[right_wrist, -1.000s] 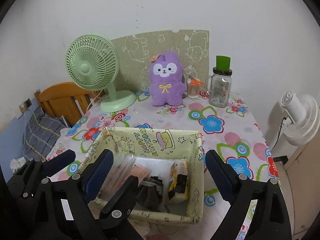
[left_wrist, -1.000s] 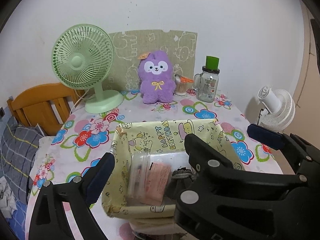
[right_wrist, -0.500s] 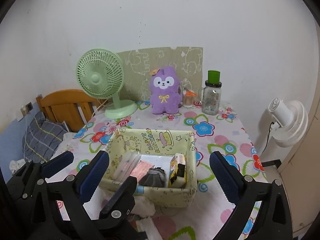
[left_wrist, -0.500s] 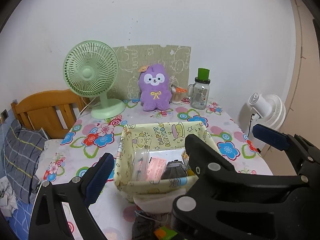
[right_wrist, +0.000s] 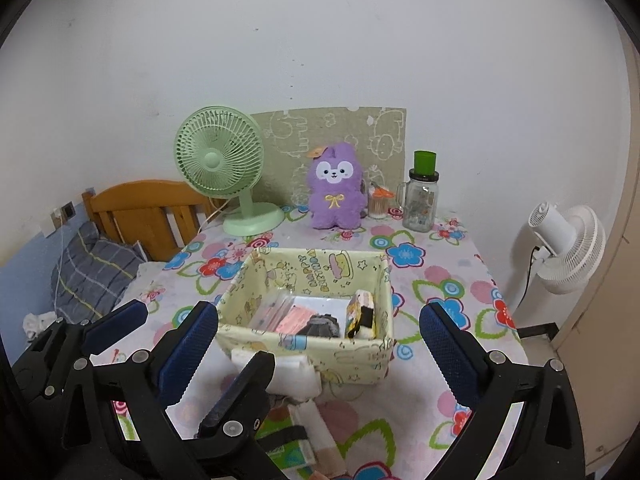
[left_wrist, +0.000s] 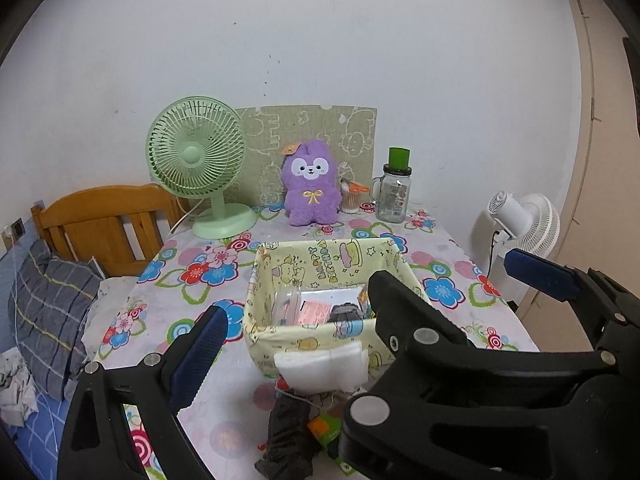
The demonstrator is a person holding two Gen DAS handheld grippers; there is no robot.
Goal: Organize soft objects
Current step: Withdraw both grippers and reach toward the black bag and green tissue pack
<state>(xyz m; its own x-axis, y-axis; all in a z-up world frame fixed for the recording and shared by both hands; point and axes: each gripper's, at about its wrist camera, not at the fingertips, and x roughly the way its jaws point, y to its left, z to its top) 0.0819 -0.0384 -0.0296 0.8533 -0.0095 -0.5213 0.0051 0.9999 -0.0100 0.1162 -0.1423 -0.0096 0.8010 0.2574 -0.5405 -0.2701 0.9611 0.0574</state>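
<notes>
A yellow cartoon-print fabric basket (left_wrist: 320,338) (right_wrist: 304,350) stands mid-table, holding a clear pouch (right_wrist: 272,312), a pink packet (right_wrist: 294,320), a dark grey sock (right_wrist: 322,325) and a yellow-black packet (right_wrist: 360,314). In front of it lie a folded white cloth (left_wrist: 322,366) (right_wrist: 294,372) and a dark grey cloth (left_wrist: 288,436). A purple plush (left_wrist: 310,190) (right_wrist: 336,192) sits at the back. My left gripper (left_wrist: 320,320) and right gripper (right_wrist: 318,312) hover open and empty before the basket. Their fingers interleave, and the right gripper's left finger hides the left gripper's right finger.
At the back stand a green desk fan (left_wrist: 200,168), a glass jar with a green lid (left_wrist: 394,192) and a cotton-swab pot (left_wrist: 350,200). A white floor fan (right_wrist: 564,248) stands right of the table. A wooden headboard (left_wrist: 104,224) and bedding lie left.
Both grippers have drawn back and upward from the basket. The white cloth and dark cloth in front of the basket have come into view.
</notes>
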